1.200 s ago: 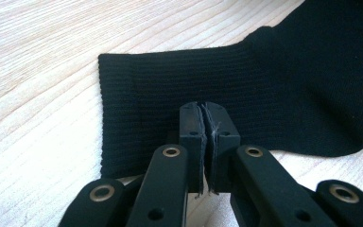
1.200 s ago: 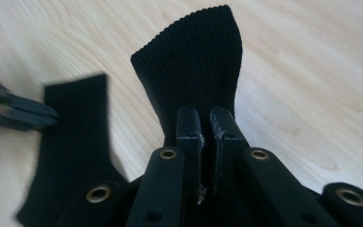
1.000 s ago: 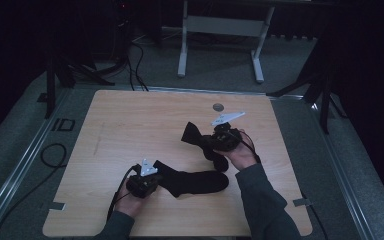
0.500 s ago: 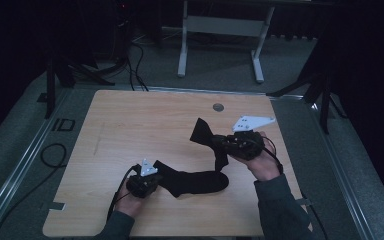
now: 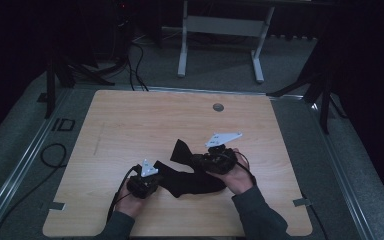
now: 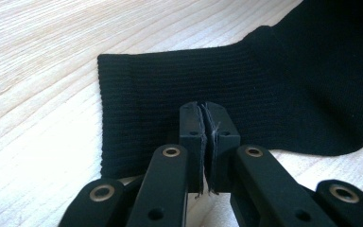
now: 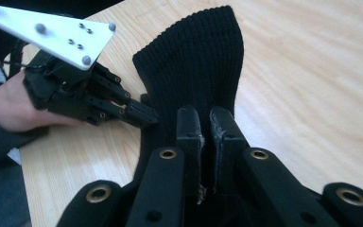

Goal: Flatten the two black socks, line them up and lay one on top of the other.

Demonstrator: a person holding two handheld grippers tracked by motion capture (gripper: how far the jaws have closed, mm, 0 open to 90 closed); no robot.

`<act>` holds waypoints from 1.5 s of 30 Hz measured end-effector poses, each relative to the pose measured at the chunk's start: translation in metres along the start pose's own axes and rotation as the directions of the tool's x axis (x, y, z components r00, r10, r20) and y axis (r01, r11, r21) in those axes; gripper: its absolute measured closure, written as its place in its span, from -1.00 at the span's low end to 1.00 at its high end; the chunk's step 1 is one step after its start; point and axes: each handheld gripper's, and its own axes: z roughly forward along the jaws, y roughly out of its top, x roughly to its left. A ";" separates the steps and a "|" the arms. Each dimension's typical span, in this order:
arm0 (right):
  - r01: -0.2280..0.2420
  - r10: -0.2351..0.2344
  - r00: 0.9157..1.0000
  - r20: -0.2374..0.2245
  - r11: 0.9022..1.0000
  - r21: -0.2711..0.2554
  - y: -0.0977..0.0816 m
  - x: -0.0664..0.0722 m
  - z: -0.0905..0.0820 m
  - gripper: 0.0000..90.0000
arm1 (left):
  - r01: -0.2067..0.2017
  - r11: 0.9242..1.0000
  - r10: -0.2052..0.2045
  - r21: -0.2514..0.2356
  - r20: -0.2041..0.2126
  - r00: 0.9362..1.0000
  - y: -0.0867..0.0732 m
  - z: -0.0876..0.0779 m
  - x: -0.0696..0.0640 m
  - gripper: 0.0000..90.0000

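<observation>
Broadly, a pale wooden table (image 5: 130, 125) stands in a dark room, and a person's two forearms reach in from its near edge, each hand holding a black gripper. Across the near middle of the table lies a black ribbed sock (image 5: 190, 177), or perhaps two overlapping; I cannot tell which. One end lies flat by the left hand, the other is lifted off the wood by the right. The work looks like folding or straightening the sock. To do it well, the left hand should probably keep its end pinned low while the right carries its end over smoothly, with the fabric taut and free of twists. The left gripper (image 6: 206, 111) has its jaws pressed nearly together, pinching the flat edge of the knit close to the cuff. The right gripper (image 7: 205, 118) likewise has its jaws narrowed to a slit, clamped on the raised end, which stands up beyond the tips.
</observation>
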 end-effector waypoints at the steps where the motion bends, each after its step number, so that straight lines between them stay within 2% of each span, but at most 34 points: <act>1: -0.018 0.018 1.000 0.001 1.000 0.006 -0.001 0.002 0.006 0.87 | -0.004 1.000 0.004 -0.001 0.001 1.000 0.000 0.000 -0.001 0.93; 2: -0.045 0.045 0.999 -0.001 0.999 0.016 -0.002 0.006 0.016 0.87 | -0.004 1.000 0.004 -0.001 0.003 1.000 0.000 0.000 -0.002 0.93; 7: -0.102 0.102 0.995 0.001 0.993 0.053 -0.010 0.016 0.045 0.87 | -0.006 1.000 0.006 -0.004 0.008 1.000 0.000 0.000 -0.005 0.93; 11: -0.139 0.137 0.990 0.028 0.987 0.080 -0.017 0.020 0.065 0.87 | -0.007 1.000 0.007 -0.009 0.013 1.000 -0.001 0.001 -0.008 0.93; 18: -0.152 0.146 0.988 0.053 0.980 0.132 -0.026 0.027 0.091 0.87 | -0.002 1.000 0.002 -0.009 0.027 1.000 -0.001 0.001 -0.009 0.92; 26: -0.176 0.169 0.984 0.055 0.972 0.153 -0.031 0.028 0.105 0.87 | 0.006 1.000 -0.006 -0.002 0.053 0.999 -0.001 -0.002 -0.007 0.86; 29: -0.179 0.173 0.984 0.053 0.972 0.154 -0.032 0.028 0.106 0.87 | 0.005 1.000 -0.004 -0.011 0.040 0.999 -0.001 -0.014 0.000 0.83; 32: -0.181 0.175 0.983 0.049 0.971 0.155 -0.033 0.028 0.105 0.87 | 0.042 0.999 -0.042 -0.032 0.013 0.999 -0.002 -0.028 0.013 0.83; 34: -0.178 0.173 0.984 0.046 0.972 0.155 -0.032 0.028 0.105 0.87 | 0.066 0.998 -0.066 -0.022 -0.019 0.998 -0.005 -0.031 0.022 0.85; 37: -0.172 0.168 0.985 0.041 0.973 0.156 -0.032 0.028 0.104 0.87 | 0.082 0.997 -0.081 0.005 -0.030 0.996 -0.007 -0.028 0.027 0.89; 41: -0.168 0.164 0.986 0.034 0.975 0.144 -0.029 0.031 0.100 0.87 | 0.053 0.997 -0.051 0.050 -0.037 0.998 -0.007 -0.021 0.023 0.94; 45: -0.153 0.152 0.988 0.020 0.978 0.140 -0.024 0.036 0.097 0.86 | 0.061 0.997 -0.060 0.052 -0.037 0.998 -0.007 -0.019 0.021 0.97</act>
